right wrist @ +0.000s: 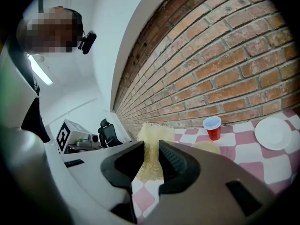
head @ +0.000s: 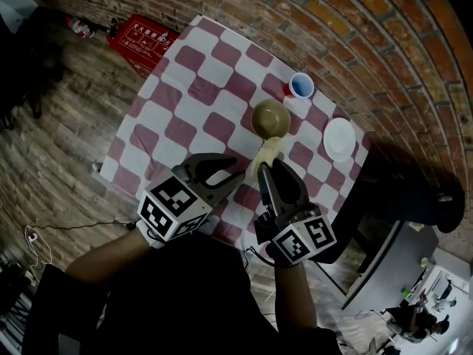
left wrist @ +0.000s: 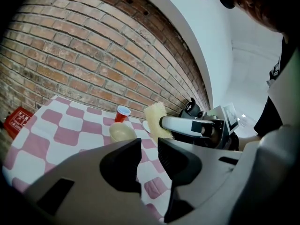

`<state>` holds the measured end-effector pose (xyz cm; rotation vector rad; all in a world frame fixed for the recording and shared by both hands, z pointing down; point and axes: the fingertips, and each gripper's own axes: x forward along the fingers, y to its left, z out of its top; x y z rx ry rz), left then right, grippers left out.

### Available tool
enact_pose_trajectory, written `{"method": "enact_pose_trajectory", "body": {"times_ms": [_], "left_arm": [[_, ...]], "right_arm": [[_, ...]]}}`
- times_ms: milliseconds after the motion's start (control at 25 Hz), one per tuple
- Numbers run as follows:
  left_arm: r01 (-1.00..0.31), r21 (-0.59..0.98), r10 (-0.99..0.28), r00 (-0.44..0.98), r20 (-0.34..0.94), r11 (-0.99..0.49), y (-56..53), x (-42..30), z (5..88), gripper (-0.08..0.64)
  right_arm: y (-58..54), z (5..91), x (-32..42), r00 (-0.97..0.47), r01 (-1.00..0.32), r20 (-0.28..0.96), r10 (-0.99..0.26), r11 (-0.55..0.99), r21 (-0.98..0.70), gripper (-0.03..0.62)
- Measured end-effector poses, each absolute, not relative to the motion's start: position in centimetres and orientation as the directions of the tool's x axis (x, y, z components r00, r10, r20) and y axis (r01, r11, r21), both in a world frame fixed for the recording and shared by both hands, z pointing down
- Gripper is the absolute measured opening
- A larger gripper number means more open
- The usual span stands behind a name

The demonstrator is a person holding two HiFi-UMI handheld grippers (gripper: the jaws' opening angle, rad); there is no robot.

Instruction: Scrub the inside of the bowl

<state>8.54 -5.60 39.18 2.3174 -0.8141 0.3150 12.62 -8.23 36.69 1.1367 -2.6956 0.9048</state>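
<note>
The right gripper (head: 267,170) pinches a soft, light sponge (head: 268,151) just short of the bowl (head: 270,117) on the table's (head: 185,102) far right, while the left gripper (head: 223,176), slightly parted and empty, could steady that probably rigid, slide-prone bowl by its rim.
</note>
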Motion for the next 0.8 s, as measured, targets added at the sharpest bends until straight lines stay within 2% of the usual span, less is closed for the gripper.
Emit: {"method": "enact_pose_trajectory", "body": {"times_ms": [800], "left_arm": [[-0.645,0.502,-0.467,0.764,0.445,-0.577,-5.1,8.7,40.0,0.118]], "right_arm": [[-7.7,37.2,13.7,-0.709,-0.693,0.317,-0.63,0.542,-0.475,0.109]]}}
